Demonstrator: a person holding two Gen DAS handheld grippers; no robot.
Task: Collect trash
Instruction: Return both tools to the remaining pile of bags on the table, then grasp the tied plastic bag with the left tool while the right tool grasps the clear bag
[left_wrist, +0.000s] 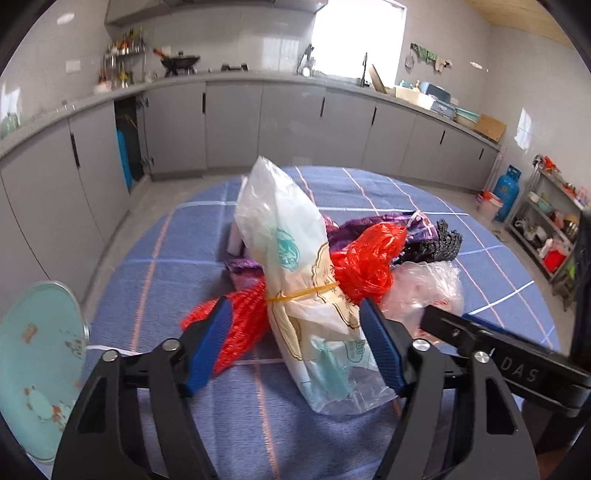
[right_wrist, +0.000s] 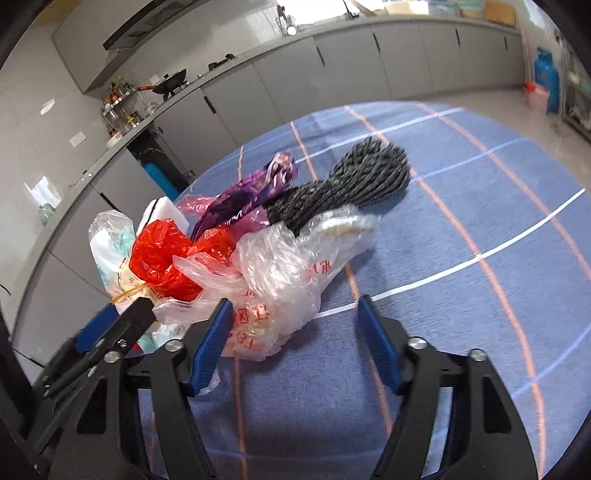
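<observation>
Here both grippers flank the trash heap: left gripper (left_wrist: 295, 343) jaws straddle, apparently ungripped, the white rubber-banded plastic packet (left_wrist: 295, 280); right gripper (right_wrist: 295, 343) jaws gape beside the clear crumpled plastic bag (right_wrist: 280, 273), needing closure.

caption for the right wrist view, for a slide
Right gripper open beside a clear plastic bag in a trash pile on the blue checked tablecloth.

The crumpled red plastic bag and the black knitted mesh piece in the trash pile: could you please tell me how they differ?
The crumpled red plastic bag is glossy, smooth film; the black knitted mesh piece is matte and ribbed. The bag is bunched into a ball at the pile's left in the right wrist view; the mesh fans out at its far right. Both lie on the blue checked cloth.
</observation>
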